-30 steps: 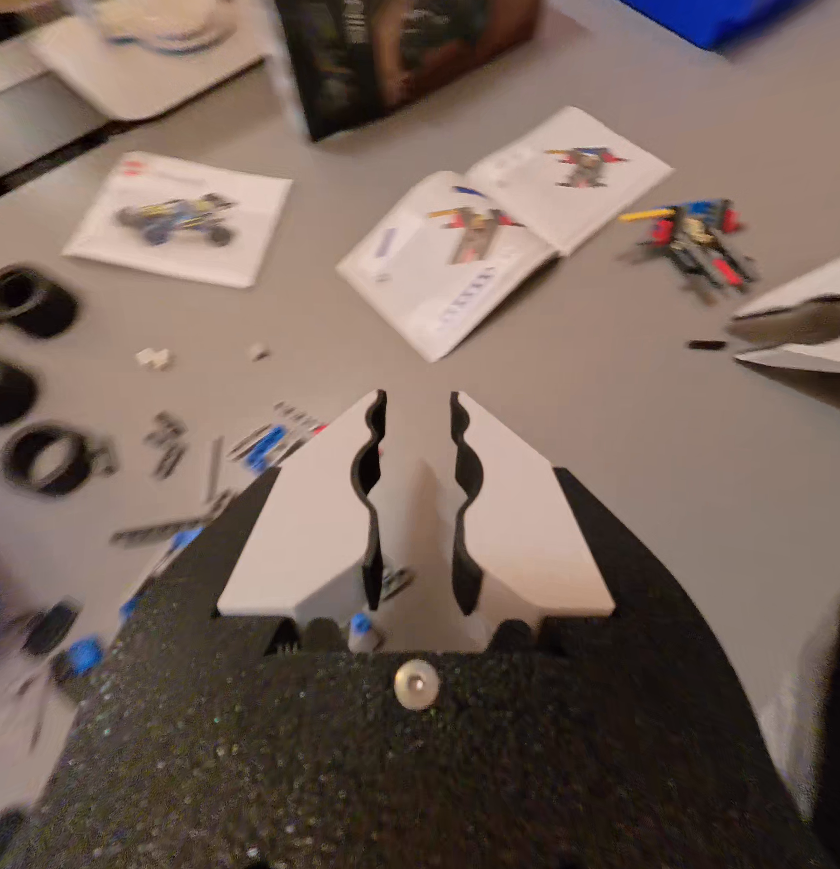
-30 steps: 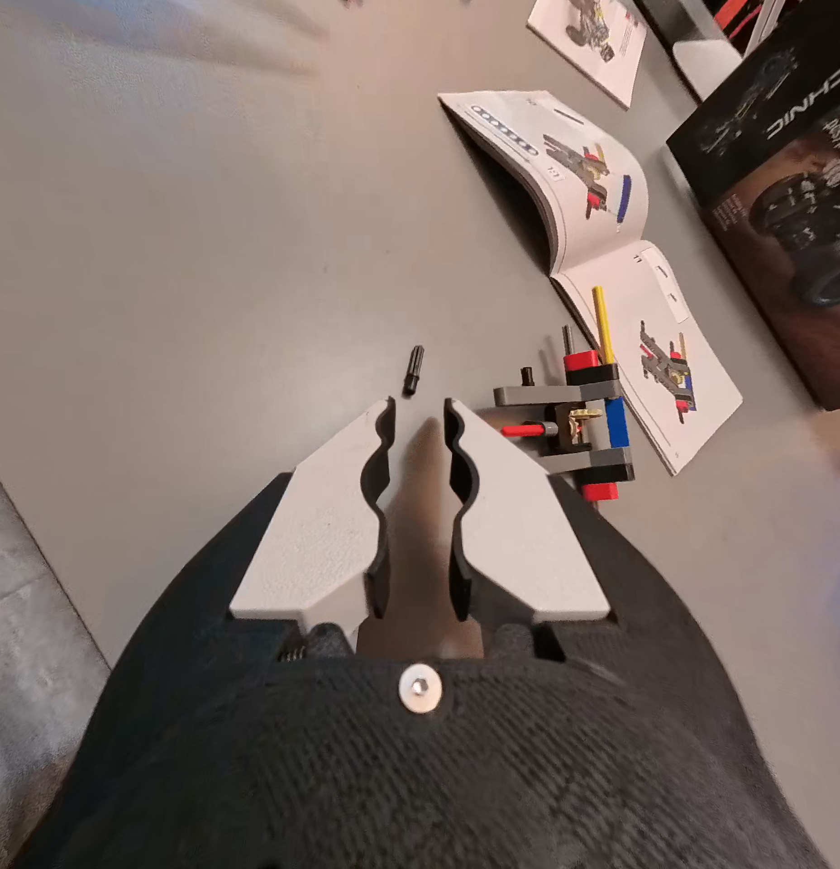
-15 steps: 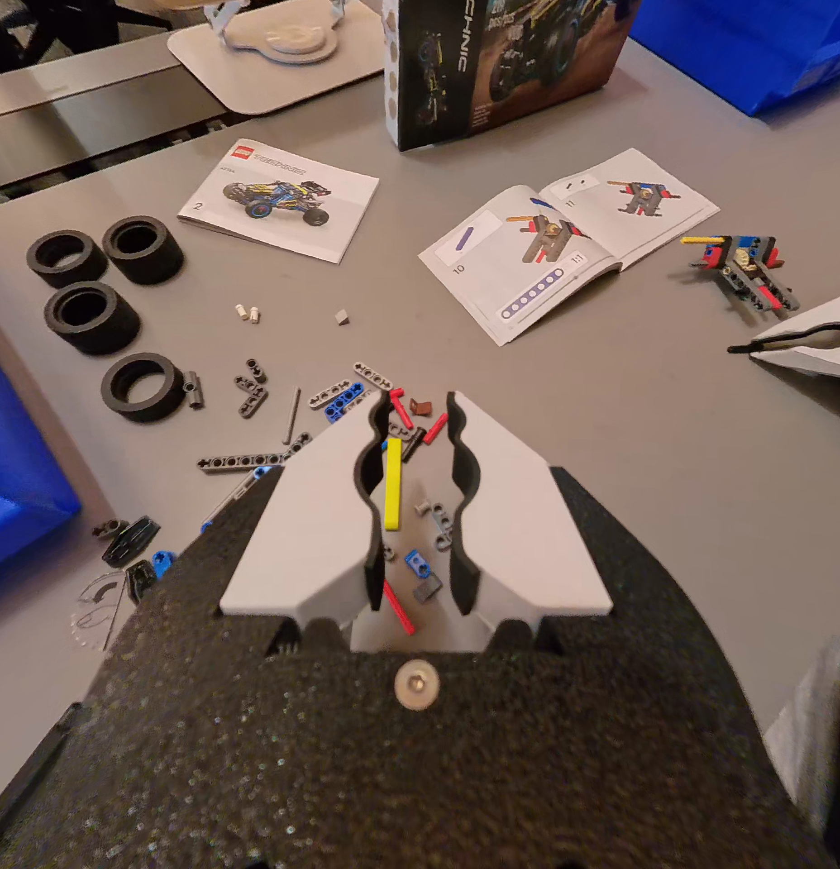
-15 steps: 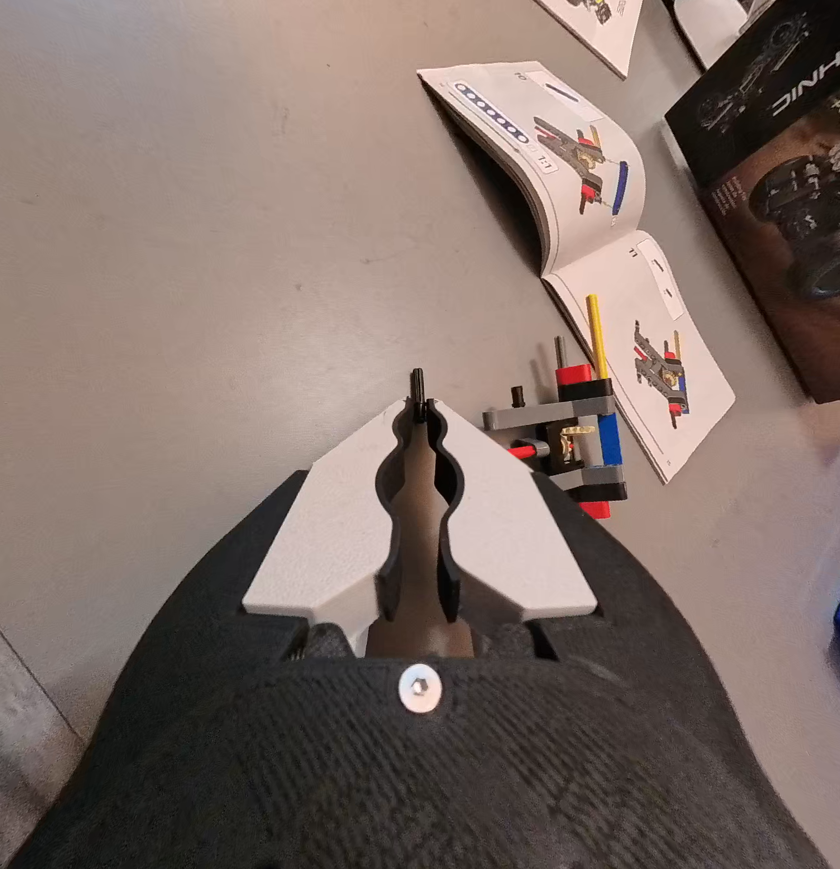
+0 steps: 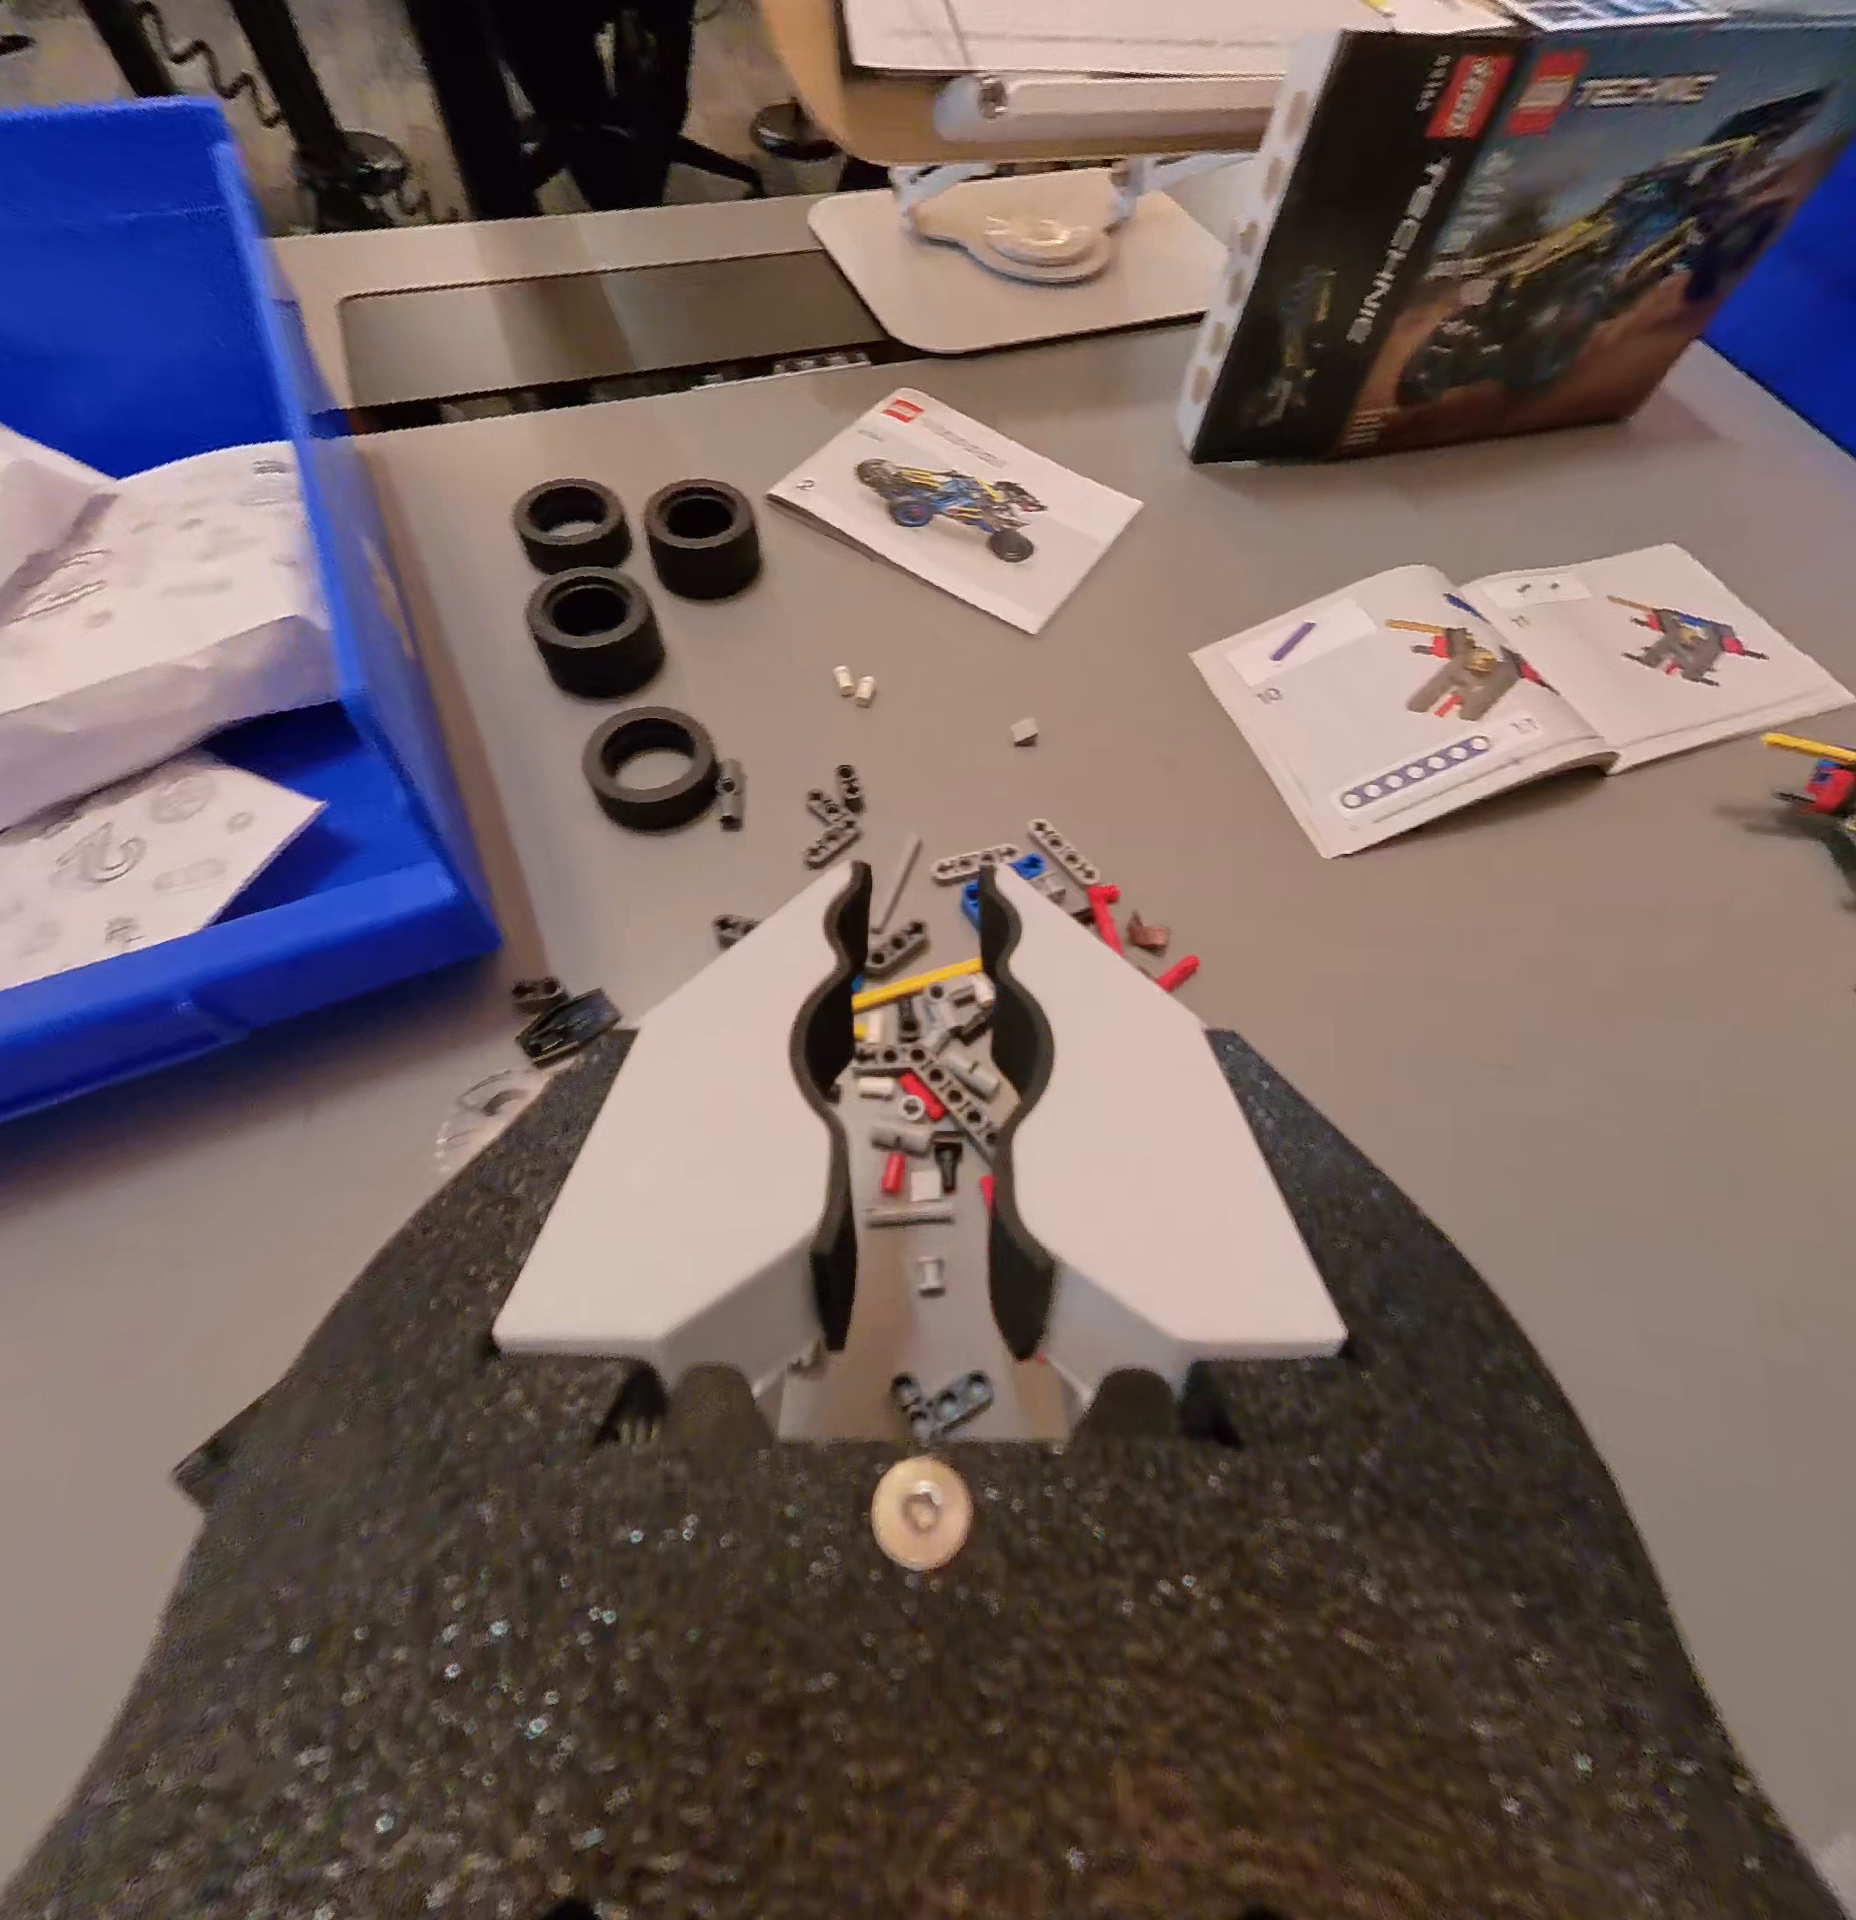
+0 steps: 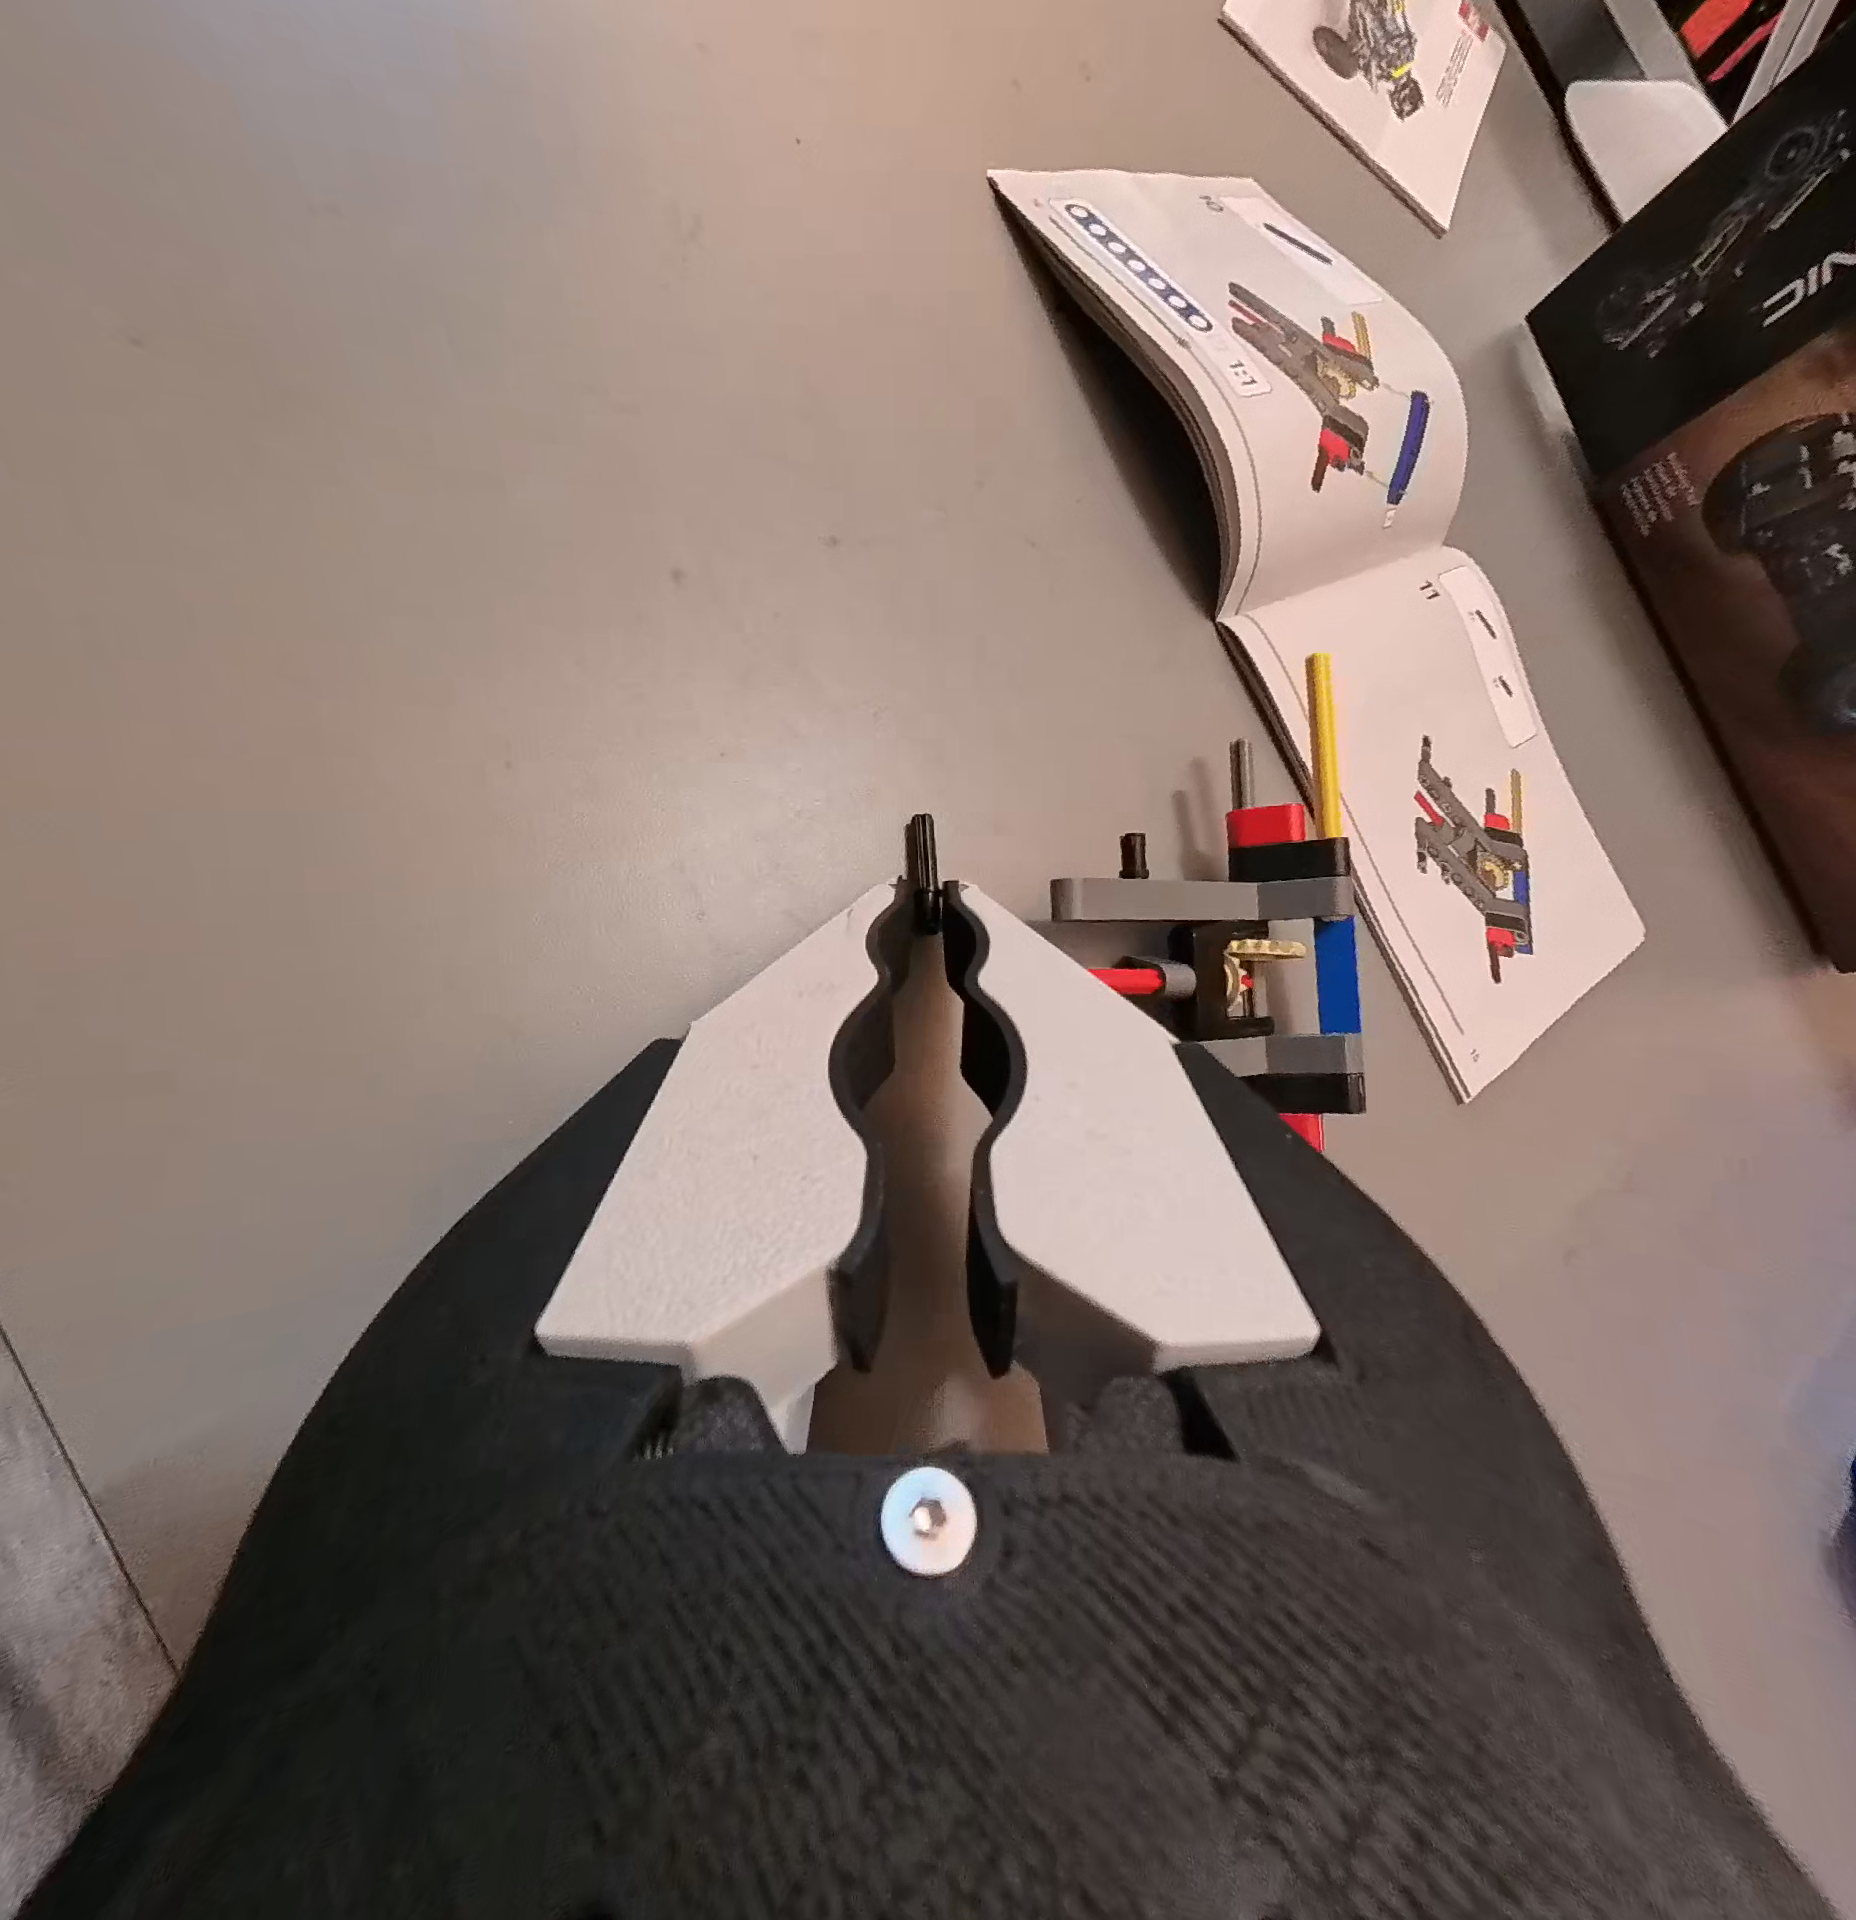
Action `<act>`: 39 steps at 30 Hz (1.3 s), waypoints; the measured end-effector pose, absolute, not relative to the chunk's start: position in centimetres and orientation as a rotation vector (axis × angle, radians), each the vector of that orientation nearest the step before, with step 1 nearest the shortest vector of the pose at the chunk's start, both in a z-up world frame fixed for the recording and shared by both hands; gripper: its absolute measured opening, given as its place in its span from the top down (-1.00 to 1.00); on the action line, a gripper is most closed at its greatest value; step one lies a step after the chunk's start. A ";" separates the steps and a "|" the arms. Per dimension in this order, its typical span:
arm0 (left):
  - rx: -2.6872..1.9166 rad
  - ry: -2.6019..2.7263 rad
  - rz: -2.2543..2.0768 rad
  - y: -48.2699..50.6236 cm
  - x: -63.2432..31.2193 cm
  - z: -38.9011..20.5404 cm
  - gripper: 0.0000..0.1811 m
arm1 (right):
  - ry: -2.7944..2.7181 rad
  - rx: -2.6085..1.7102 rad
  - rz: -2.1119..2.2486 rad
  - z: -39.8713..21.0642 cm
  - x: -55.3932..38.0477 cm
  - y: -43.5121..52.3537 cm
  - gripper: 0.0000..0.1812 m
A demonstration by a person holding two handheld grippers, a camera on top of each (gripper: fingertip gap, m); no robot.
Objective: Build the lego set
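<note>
Seen from the left wrist camera, the left gripper (image 5: 922,888) hangs with its jaws spread and holding nothing over a scatter of loose lego pieces (image 5: 929,1070) on a grey table (image 5: 1423,1091). Four black tyres (image 5: 591,634) lie beyond the scatter, beside a blue bin (image 5: 311,935) holding white paper bags (image 5: 124,623). A closed instruction booklet (image 5: 955,520) and an open instruction booklet (image 5: 1516,686) lie farther back, with the set's box (image 5: 1526,239) standing upright behind them; the partly built assembly (image 5: 1838,810) sits at the right edge of the frame. From the right wrist camera, the right gripper (image 6: 929,899) has its fingertips pressed together on a small black pin (image 6: 922,862), whose far end sticks out past the tips above the bare table. Just to the right, the grey, black, red and blue assembly (image 6: 1256,956), with a yellow axle (image 6: 1322,743) standing out of it, lies against the edge of the open booklet (image 6: 1350,540), near the box (image 6: 1755,499).
</note>
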State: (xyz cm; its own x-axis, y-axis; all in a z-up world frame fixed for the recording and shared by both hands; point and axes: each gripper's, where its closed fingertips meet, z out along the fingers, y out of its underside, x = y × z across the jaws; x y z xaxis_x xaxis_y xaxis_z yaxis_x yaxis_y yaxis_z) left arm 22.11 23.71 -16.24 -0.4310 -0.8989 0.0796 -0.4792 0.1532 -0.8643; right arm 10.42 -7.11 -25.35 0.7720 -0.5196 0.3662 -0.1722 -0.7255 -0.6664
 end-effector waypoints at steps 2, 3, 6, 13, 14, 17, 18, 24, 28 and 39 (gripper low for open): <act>-1.332 1.936 -1.183 24.6 22.3 -16.1 0.80 | 0.517 -2.331 -0.750 -25.2 10.5 -7.2 0.92; -1.341 1.913 -1.179 25.0 22.3 -16.0 0.80 | 0.514 -2.326 -0.749 -25.2 10.5 -7.2 0.88; -1.362 1.851 -1.193 25.9 22.5 -15.4 0.80 | 0.496 -2.320 -0.701 -25.0 9.9 -6.8 0.77; -1.378 1.787 -1.165 27.6 22.3 -14.8 0.80 | 0.404 -2.281 -0.678 -21.9 9.3 -5.9 0.74; -1.381 1.772 -1.159 28.0 22.3 -14.7 0.80 | 0.395 -2.268 -0.720 -20.8 9.9 -5.8 0.74; -1.393 1.725 -1.164 28.9 22.2 -14.3 0.80 | 0.375 -2.307 -0.843 -17.8 13.3 -5.7 0.60; -1.397 1.711 -1.169 29.1 22.2 -14.1 0.80 | 0.363 -2.337 -0.871 -17.2 14.7 -5.5 0.56; -1.406 1.681 -1.168 30.5 21.6 -13.6 0.81 | 0.167 -2.590 -0.830 -19.9 21.9 -3.1 0.42; -1.375 1.822 -1.136 30.1 21.0 -15.2 0.81 | 0.109 -2.680 -0.772 -21.8 23.5 -2.4 0.38; -1.461 2.208 -0.748 26.6 21.6 -24.3 0.79 | 0.244 -2.461 -0.893 -18.6 20.3 -1.1 0.49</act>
